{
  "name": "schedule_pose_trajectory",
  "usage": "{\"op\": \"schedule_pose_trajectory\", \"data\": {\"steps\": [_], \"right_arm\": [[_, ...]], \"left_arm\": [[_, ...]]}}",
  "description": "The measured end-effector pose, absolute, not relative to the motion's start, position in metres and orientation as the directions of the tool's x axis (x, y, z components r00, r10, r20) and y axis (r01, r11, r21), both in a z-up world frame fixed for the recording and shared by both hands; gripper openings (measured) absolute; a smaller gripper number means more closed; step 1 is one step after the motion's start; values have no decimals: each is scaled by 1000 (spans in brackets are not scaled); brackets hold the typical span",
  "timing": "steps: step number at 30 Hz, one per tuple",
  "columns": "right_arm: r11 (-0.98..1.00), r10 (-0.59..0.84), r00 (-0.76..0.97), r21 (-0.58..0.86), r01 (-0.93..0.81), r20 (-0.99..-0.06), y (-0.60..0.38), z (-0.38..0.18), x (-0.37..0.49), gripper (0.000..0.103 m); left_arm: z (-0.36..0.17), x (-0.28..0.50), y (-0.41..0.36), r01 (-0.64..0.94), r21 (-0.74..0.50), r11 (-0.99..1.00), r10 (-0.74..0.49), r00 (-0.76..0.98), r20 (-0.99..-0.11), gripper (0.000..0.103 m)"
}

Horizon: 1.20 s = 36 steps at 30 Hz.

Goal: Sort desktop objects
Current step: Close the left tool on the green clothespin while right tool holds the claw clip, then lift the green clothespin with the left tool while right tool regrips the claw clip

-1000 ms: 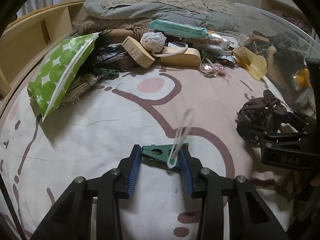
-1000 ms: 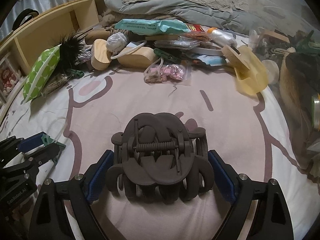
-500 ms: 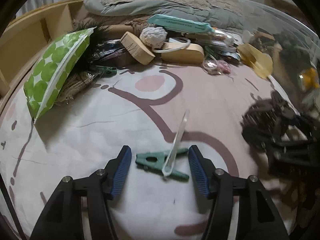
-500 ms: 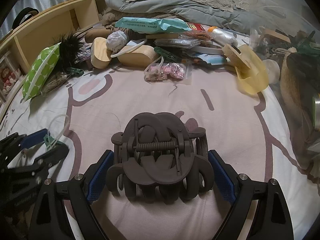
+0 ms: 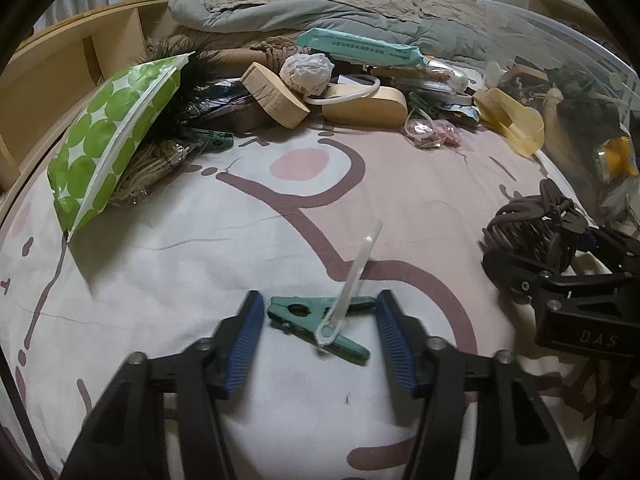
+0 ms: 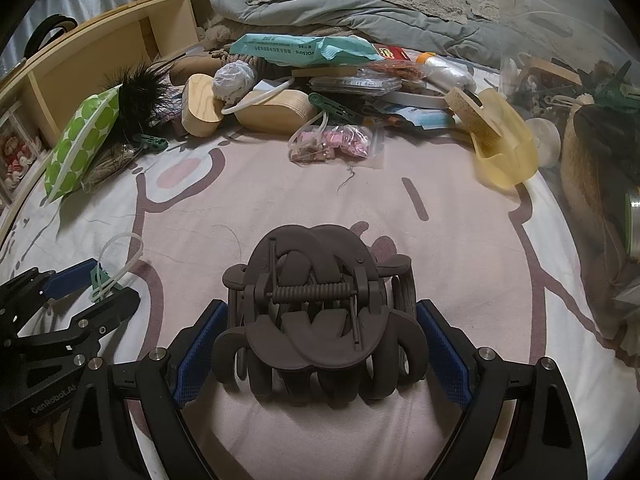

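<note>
Released since a second ago: left claw then pinched the green clothespin; its jaws have just been closing a little again after opening, and now stand apart, pads clear of the peg. Clothespin lies on the patterned bed sheet between the blue pads, with a clear plastic loop standing up from it. Right claw unchanged, clamped wide on the dark brown hair claw clip, low over the sheet. Clutter pile sits at the far edge of the bed.
</note>
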State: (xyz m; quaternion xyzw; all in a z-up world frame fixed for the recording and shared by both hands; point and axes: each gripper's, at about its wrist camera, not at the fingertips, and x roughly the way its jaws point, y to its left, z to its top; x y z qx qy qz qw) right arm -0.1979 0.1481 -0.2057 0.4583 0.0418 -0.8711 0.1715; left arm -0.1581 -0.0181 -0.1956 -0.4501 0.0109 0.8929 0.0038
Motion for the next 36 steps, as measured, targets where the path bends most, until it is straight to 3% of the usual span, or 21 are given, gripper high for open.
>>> {"op": "schedule_pose_trajectory", "data": {"steps": [12, 21, 36], "right_arm": [[-937, -277, -522, 105, 334, -807, 151, -201, -198, 92], [-930, -331, -579, 154, 334, -745, 162, -169, -189, 86], [-919, -385, -606, 226, 324, -697, 187, -143, -170, 86]], "left_arm": [[-187, -153, -17, -22, -1, -1000, 14, -611, -791, 53], [-171, -146, -19, -17, -22, -1000, 28, -637, -770, 53], [-153, -130, -21, -20, -35, -999, 39, -674, -737, 53]]}}
